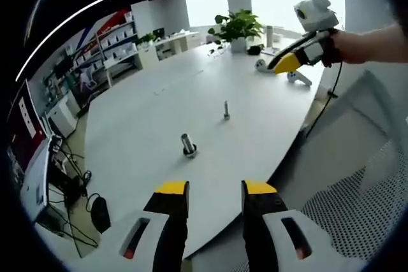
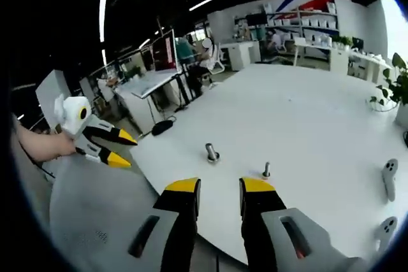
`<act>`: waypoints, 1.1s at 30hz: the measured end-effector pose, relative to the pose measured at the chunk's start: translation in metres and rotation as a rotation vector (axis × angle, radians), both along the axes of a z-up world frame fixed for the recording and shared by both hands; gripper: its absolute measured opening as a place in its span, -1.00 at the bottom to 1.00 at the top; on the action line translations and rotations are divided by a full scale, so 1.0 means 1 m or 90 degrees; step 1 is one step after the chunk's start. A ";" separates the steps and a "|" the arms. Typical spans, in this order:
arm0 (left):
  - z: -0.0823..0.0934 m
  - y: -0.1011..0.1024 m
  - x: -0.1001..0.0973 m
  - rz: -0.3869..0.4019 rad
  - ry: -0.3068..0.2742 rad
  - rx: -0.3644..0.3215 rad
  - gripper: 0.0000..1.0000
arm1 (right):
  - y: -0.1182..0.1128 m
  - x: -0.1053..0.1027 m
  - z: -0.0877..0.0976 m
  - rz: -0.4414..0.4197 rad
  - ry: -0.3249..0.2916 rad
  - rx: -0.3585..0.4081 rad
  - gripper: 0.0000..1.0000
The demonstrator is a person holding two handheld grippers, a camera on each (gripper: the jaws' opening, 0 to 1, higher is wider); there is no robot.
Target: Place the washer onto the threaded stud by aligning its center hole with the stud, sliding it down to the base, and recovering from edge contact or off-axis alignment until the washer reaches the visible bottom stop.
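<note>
A thin upright threaded stud (image 1: 226, 110) (image 2: 266, 170) stands on the white table (image 1: 159, 100) (image 2: 306, 113). Near it is a shorter, thicker metal piece (image 1: 188, 144) (image 2: 211, 153) with a wider ring at its base; whether that ring is the washer is too small to tell. My left gripper (image 1: 215, 189) hovers open at the table's near edge, nothing between its jaws. It appears again as the left gripper (image 2: 118, 148), held by a hand off the table's side. My right gripper (image 2: 220, 186) is open and empty, short of both metal parts. A hand holds the right gripper (image 1: 290, 62) above the far table.
White controllers (image 1: 296, 78) (image 2: 390, 173) lie on the table near a potted plant (image 1: 239, 27). A grey mesh chair (image 1: 357, 202) stands beside the table edge. Desks, shelves and a person sit in the room beyond. Cables and a dark bag (image 1: 99, 211) lie on the floor.
</note>
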State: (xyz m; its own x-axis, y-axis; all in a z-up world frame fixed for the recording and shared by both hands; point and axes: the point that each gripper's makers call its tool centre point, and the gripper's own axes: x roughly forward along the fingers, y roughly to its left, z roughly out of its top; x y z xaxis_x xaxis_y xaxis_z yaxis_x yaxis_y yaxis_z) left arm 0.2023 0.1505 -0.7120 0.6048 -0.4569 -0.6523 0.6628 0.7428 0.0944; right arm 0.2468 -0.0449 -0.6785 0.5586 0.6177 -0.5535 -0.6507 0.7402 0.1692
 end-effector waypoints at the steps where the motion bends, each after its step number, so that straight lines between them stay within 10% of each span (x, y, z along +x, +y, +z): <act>1: 0.002 0.001 0.000 0.001 -0.004 -0.005 -0.39 | -0.001 -0.002 0.000 -0.003 -0.004 -0.008 -0.47; 33: 0.014 -0.011 -0.001 -0.028 -0.039 -0.032 -0.41 | -0.031 -0.017 -0.016 -0.064 -0.038 -0.085 -0.43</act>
State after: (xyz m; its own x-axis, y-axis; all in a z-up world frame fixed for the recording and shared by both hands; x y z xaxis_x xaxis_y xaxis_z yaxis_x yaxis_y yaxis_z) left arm 0.2016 0.1398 -0.6975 0.6220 -0.5148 -0.5900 0.6886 0.7183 0.0994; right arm 0.2295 -0.0755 -0.6944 0.6489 0.4799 -0.5905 -0.5777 0.8158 0.0282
